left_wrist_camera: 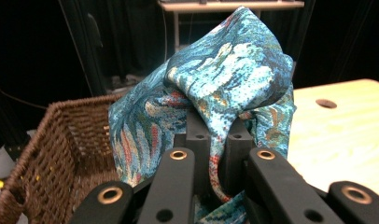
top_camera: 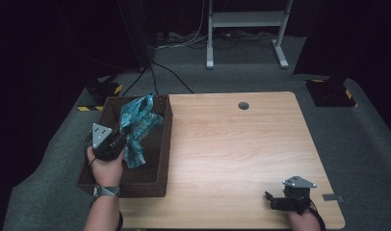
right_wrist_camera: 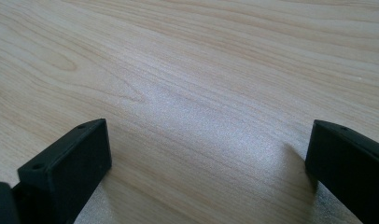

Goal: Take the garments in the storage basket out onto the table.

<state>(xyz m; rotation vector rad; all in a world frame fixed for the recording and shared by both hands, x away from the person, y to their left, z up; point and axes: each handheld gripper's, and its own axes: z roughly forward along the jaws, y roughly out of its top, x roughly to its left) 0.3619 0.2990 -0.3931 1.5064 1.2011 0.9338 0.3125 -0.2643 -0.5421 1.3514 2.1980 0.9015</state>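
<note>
A: What's at nine o'clock?
B: The left hand-held gripper (left_wrist_camera: 218, 140) pinches the blue patterned cloth (left_wrist_camera: 215, 84) above the wicker basket (top_camera: 163, 144).
A: And at five o'clock?
B: The right hand-held gripper (right_wrist_camera: 206, 154) rests on the surface (right_wrist_camera: 201, 70), jaws spread, holding nothing.

Hand-held grippers: you hold two, left hand-held gripper (top_camera: 120, 136) and right hand-held gripper (top_camera: 270, 199).
Patterned cloth (top_camera: 138, 122): one.
Wicker basket (top_camera: 161, 159): one.
Surface (top_camera: 232, 144): one.
</note>
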